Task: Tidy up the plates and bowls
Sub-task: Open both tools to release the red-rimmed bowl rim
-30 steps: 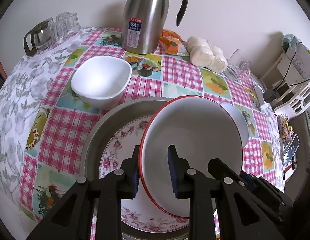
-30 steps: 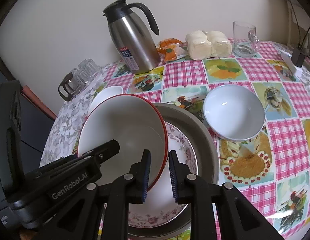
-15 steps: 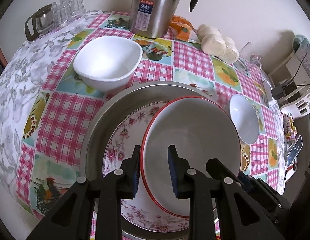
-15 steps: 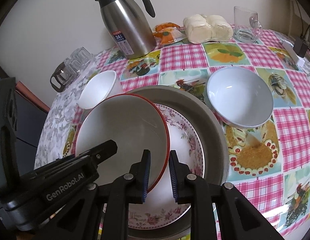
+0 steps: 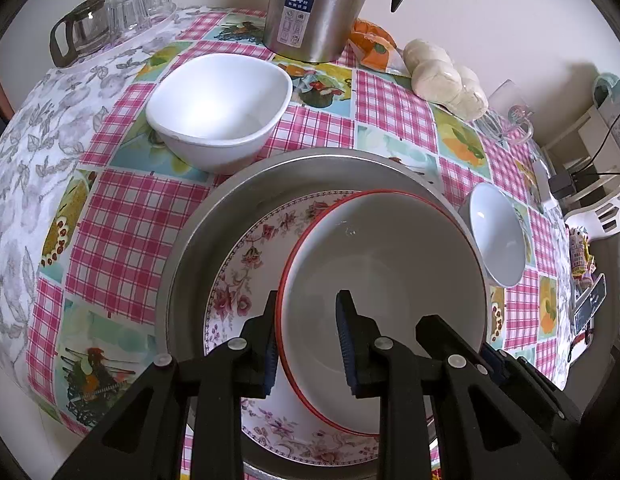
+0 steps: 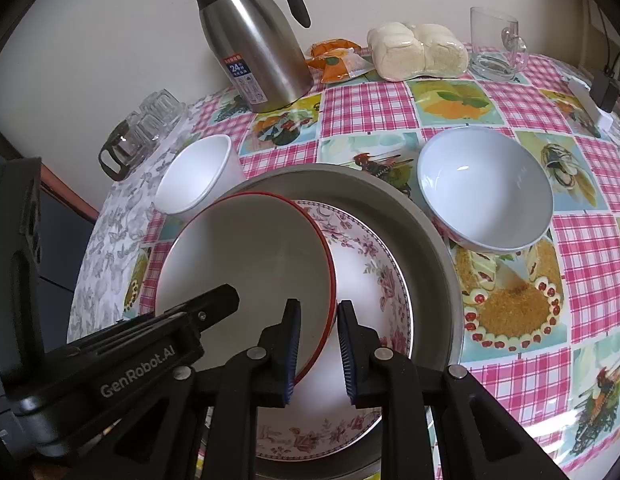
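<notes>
Tablecloth (image 5: 122,224): flask (image 5: 310,8) label "24", "GenRobot.AI" gripper (image 6: 220,300).

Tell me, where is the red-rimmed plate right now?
The red-rimmed plate is held over the floral plate in the metal basin, each claw gripping one edge.

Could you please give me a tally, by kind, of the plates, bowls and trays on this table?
Plates: 2, the red-rimmed plate and the floral plate.
Bowls: 2, the white bowl and the pale blue bowl.
Metal trays: 1, the round metal tray.
Total: 5.
</notes>
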Demonstrator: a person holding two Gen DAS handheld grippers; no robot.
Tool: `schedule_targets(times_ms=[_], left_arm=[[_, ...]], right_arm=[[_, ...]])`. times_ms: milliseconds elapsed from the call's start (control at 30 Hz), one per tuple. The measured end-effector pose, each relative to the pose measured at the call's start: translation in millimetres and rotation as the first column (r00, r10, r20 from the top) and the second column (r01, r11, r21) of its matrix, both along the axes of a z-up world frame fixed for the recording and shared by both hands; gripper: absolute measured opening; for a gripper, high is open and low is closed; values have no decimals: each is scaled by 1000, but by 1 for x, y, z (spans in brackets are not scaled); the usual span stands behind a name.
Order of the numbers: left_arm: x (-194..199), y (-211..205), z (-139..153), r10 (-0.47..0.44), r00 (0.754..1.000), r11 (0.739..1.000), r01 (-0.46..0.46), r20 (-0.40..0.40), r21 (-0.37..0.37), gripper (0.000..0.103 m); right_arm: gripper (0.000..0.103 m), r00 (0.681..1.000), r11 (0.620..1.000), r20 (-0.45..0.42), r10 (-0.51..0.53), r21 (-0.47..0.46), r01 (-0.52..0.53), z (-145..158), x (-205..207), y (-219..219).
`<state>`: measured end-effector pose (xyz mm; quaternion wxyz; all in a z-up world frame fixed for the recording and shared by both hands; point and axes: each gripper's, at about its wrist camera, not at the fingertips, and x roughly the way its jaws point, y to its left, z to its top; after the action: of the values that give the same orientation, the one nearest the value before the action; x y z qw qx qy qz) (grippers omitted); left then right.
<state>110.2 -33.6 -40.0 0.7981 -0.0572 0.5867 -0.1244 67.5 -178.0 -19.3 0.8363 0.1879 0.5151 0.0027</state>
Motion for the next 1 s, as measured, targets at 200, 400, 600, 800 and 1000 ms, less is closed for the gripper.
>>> schedule_targets(times_ms=[200, 400, 600, 800, 1000], left_arm=[[1, 1, -2, 8, 1000, 1000, -8, -8, -7, 26], [2, 1, -2, 21, 1000, 1000, -21, -10, -5, 28], [2, 2, -1, 21, 1000, 1000, -21, -8, -6, 29], [3, 1, -2, 21, 1000, 1000, -21, -10, -2, 31], [3, 2, 1, 24, 1000, 1000, -24, -4, 7, 37]], right_arm=[[22, 1000, 1000, 0, -1, 0, 1, 0, 0, 0], [23, 1000, 1000, 1, -2, 4, 2, 0, 0, 0], [23, 1000, 1000, -1, -1, 6, 1, 0, 1, 1], [23, 1000, 1000, -2, 1, 0, -1, 0, 1, 0], [23, 1000, 1000, -1, 0, -7, 0, 1, 0, 0]])
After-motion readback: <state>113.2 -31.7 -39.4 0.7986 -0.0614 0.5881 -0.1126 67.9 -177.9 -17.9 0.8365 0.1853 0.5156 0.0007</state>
